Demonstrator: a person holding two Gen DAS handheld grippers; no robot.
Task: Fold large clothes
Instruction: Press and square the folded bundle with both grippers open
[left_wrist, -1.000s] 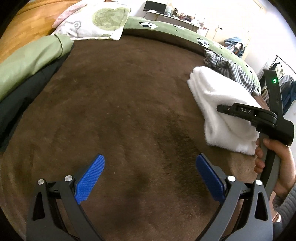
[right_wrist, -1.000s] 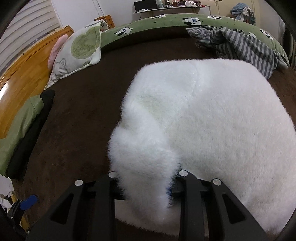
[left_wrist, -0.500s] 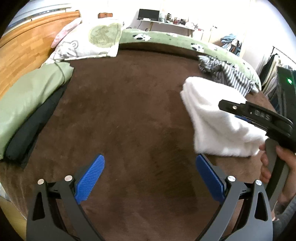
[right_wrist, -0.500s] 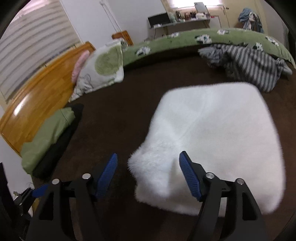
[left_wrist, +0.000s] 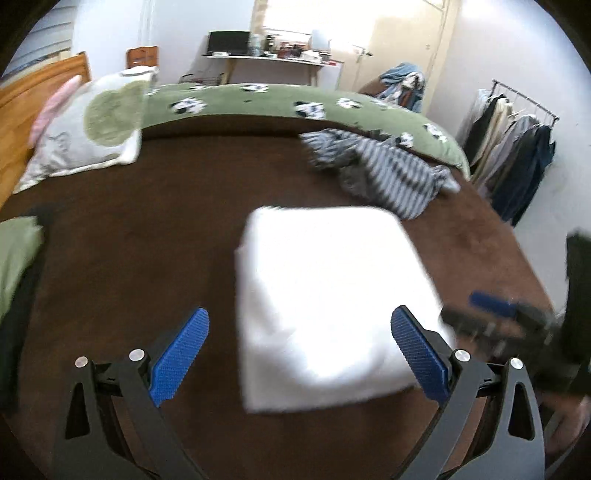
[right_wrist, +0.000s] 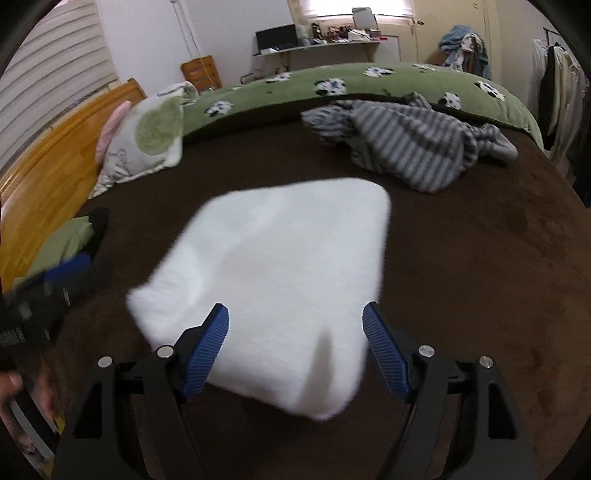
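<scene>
Here the folded white fleece (right_wrist: 273, 280) lies flat on the brown bed (right_wrist: 480, 280), roughly square, no clear long axis. Right tool (right_wrist: 295, 347) has just been opening, wide, nothing gripped. Left tool (left_wrist: 299, 354) wide, empty. Only the left view shows the clothes rack (left_wrist: 517, 155).

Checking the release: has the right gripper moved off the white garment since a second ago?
Yes. The right gripper has just opened and backed away; the white garment lies free on the brown blanket.

White folded garment (left_wrist: 332, 295), brown blanket (left_wrist: 147, 240), grey-striped clothing (right_wrist: 413, 147), green panda-print quilt (right_wrist: 369, 79).
</scene>
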